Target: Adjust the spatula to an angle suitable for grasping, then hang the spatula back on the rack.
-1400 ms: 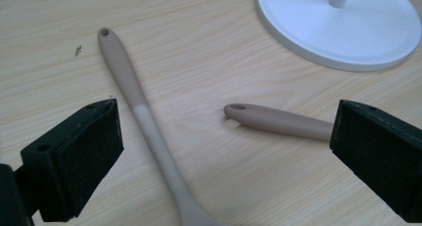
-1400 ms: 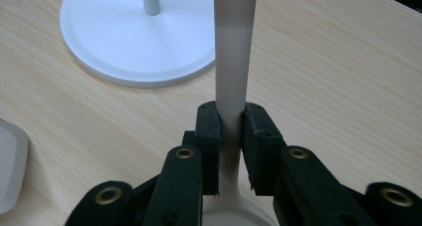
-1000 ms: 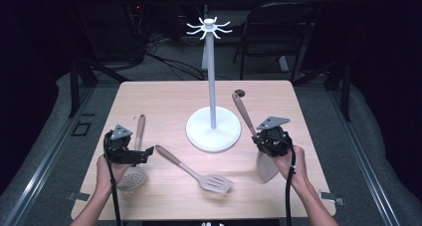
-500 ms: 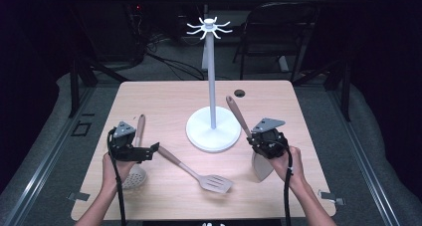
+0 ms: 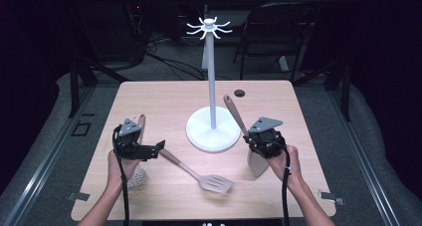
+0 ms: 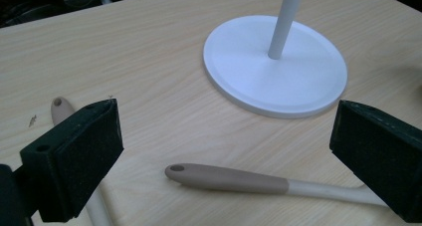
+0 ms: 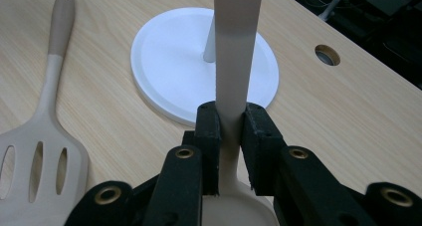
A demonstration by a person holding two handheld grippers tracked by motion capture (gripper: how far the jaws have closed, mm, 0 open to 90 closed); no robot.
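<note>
1. Dark surroundings with cables and a chair lie beyond a light wooden bench.
2. White stand: round base at bench centre, upright pole, hooked crown at top.
3. Right gripper: fingers closed on the neck of a spatula. The handle rises up and away toward the stand, tilted. The pale blade sits below the gripper, at the near right of the bench in the high view.
4. Left gripper: fingers wide apart, gripping nothing, held just above the bench at near left.
5. Slotted turner: flat on the bench, near centre. Its tan handle end lies between the left gripper's open fingers in the left gripper view; contact cannot be told.
6. Skimmer: on the bench at near left, beneath the left hand, with its handle pointing far.
</note>
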